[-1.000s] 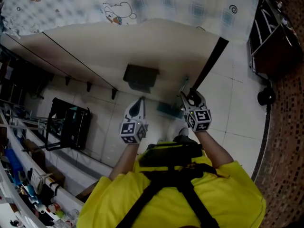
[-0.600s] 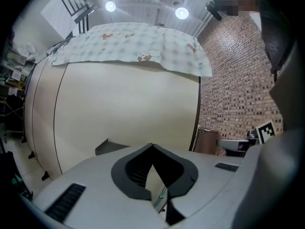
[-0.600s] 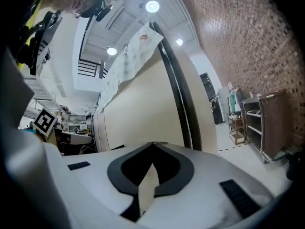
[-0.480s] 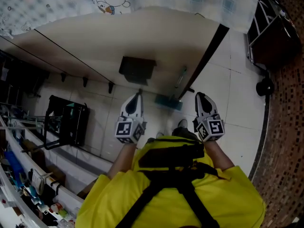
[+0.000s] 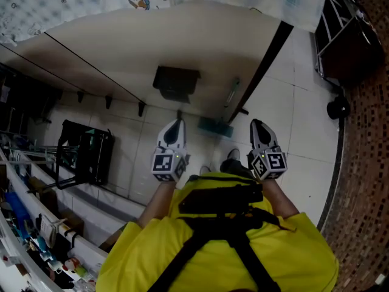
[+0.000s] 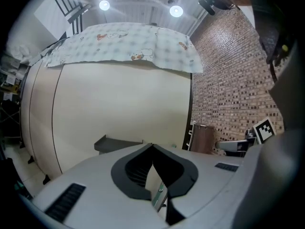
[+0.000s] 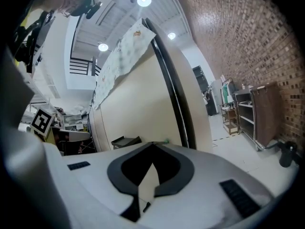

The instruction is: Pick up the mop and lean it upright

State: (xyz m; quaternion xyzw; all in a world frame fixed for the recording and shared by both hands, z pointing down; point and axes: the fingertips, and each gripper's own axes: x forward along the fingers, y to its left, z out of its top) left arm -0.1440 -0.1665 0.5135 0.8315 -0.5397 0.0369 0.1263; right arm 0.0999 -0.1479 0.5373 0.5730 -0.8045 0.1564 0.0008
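The mop stands on the tiled floor, its teal head point(image 5: 214, 127) down and its thin handle point(image 5: 231, 95) leaning against the cream wall point(image 5: 182, 47). My left gripper point(image 5: 177, 122) is just left of the mop head, shut and empty, its tips touching point(image 6: 152, 145). A strip of the mop handle point(image 6: 159, 197) shows through the gap behind those tips. On the other side of the mop my right gripper point(image 5: 256, 124) is shut too, with nothing in it point(image 7: 152, 145). Neither gripper touches the mop.
A black box point(image 5: 176, 83) hangs on the cream wall left of the mop. A black strip point(image 5: 267, 66) runs up the wall at the right. A dark wheeled cart point(image 5: 346, 41) stands by the brick wall; a black rack point(image 5: 85, 157) is at the left.
My right gripper has come off the mop handle, drawn back toward me and shut. The mop stays leaning on the wall. The left gripper has barely shifted.
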